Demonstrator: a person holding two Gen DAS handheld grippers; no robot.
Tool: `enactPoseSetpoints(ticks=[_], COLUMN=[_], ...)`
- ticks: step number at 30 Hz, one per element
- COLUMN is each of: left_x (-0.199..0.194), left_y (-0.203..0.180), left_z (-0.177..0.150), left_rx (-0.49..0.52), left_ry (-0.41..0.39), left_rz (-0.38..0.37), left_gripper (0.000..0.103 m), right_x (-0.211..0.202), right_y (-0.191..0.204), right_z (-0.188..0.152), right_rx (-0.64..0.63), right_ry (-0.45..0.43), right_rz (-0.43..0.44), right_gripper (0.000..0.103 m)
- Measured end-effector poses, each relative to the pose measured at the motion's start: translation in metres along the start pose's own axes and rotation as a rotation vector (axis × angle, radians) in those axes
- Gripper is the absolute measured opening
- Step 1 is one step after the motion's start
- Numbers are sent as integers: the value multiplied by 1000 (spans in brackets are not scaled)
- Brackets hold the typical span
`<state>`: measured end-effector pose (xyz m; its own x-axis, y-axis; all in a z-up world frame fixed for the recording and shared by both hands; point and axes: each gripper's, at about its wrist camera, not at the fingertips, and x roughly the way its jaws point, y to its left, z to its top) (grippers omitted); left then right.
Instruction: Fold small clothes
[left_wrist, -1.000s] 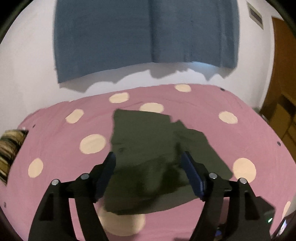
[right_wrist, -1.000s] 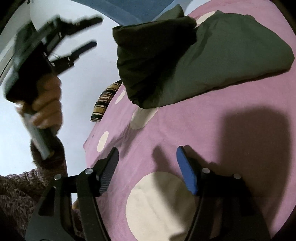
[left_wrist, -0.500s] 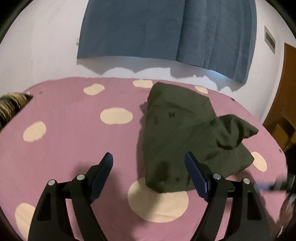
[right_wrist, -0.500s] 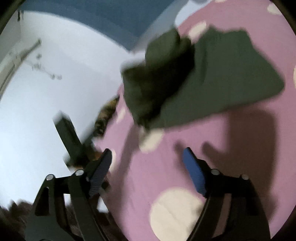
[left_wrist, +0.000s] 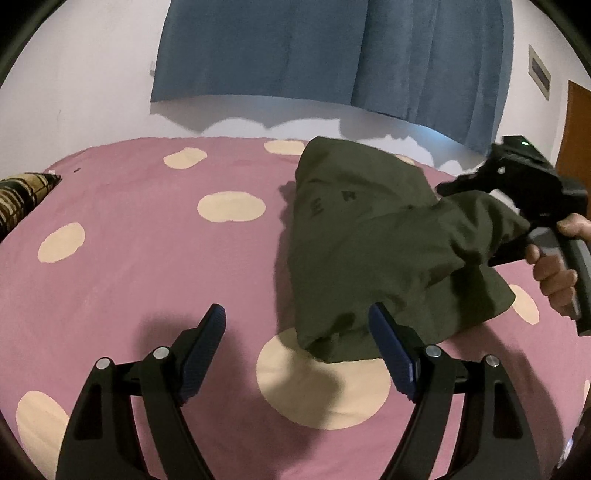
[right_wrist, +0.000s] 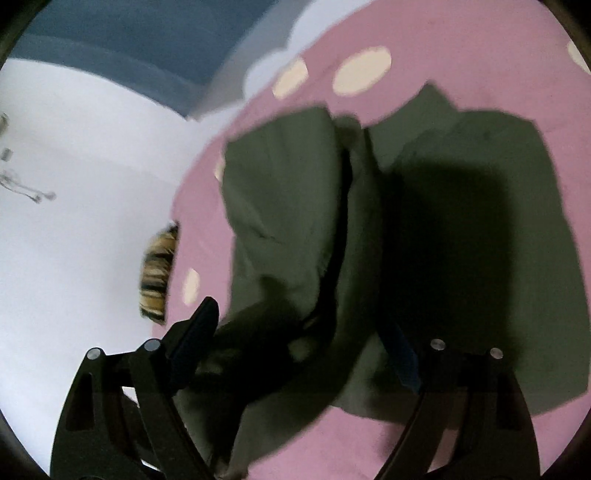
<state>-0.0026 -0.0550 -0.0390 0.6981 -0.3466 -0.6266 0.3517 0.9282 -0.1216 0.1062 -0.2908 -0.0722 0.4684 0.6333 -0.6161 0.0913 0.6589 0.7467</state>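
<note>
A dark olive green garment lies bunched and partly folded on a pink bedsheet with cream dots. My left gripper is open and empty, low over the sheet just left of the garment's near corner. My right gripper is open, its jaws wide apart over the garment, with cloth lying between them. In the left wrist view the right gripper comes in from the right, held by a hand, its fingers over the garment's raised right side.
A blue curtain hangs on the white wall behind the bed. A brown striped cushion lies at the bed's left edge; it also shows in the right wrist view. A wooden door stands at the right.
My right gripper has moved in from the bare sheet to over the garment. My left gripper has drawn back and left, off the garment. The garment's right side now stands bunched up.
</note>
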Motion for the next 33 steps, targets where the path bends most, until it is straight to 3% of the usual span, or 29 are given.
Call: enactPoseSetpoints(ticks=[2, 4, 6, 12, 20, 26, 33], left_x=[2, 4, 5, 11, 26, 33, 50], left_y=[1, 1, -2, -16, -16, -7, -11], left_z=[-2, -5, -6, -12, -9, -11, -8], left_rx=[-3, 0, 11, 27, -63, -149, -174], left_ry=[9, 18, 19, 35, 75, 107, 138], left_rz=[3, 1, -8, 5, 56, 34, 5], left_gripper=[79, 79, 79, 79, 79, 79, 79], right_x=[24, 28, 20, -3, -7, -16, -25], right_y=[4, 10, 19, 68, 115, 125, 124], right_z=[-2, -1, 1, 7, 15, 17, 18], right_rx=[-23, -62, -74, -153, -210, -227, -223], right_ry=[52, 50, 17, -47, -72, -96, -124], right_rz=[-31, -78, -47, 29, 71, 73, 83], right_gripper=[27, 17, 9, 7, 6, 6, 6])
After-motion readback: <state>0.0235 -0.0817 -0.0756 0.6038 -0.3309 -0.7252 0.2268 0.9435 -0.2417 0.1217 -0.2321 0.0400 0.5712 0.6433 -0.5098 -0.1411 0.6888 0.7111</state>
